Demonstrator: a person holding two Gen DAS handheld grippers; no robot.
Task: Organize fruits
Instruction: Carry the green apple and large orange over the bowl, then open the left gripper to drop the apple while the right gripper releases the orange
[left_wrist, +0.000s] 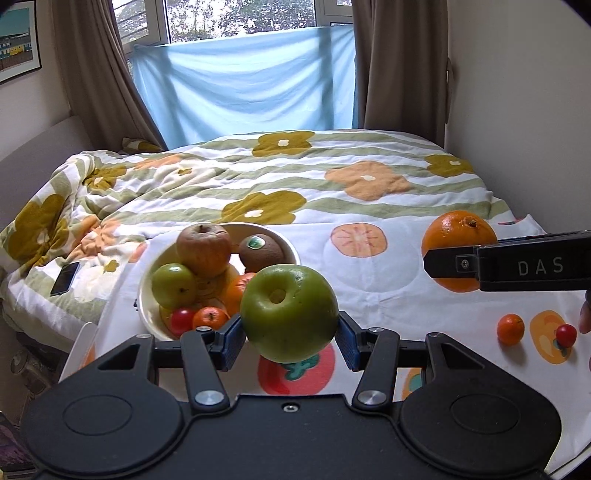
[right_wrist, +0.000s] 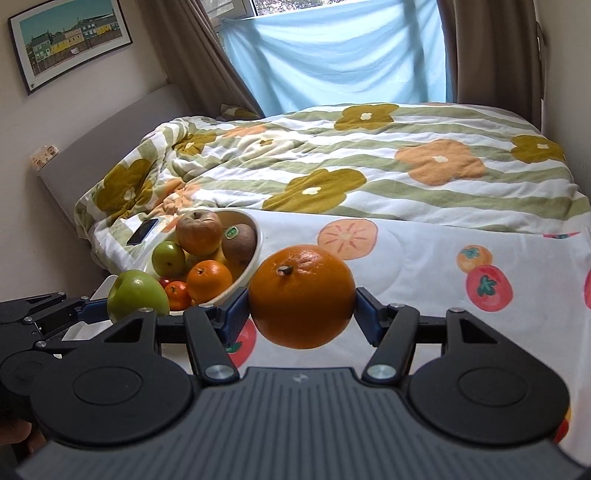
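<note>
A green apple (left_wrist: 290, 313) is clamped in the left gripper (left_wrist: 291, 334) near the bowl (left_wrist: 147, 314). An orange (right_wrist: 301, 296) is gripped by the right gripper (right_wrist: 301, 310), apparently clear of the cloth.

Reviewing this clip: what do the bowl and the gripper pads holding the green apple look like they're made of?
Bowl: looks like glazed ceramic or glossy plastic; smooth cream wall with a soft sheen, so it could be either.
Left gripper pads on the green apple: likely rubber or soft plastic; matte blue with a fine ribbed texture, mounted on black hard-plastic-looking fingers.

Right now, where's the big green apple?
The big green apple is clamped in the left gripper, held just right of the fruit bowl.
</note>
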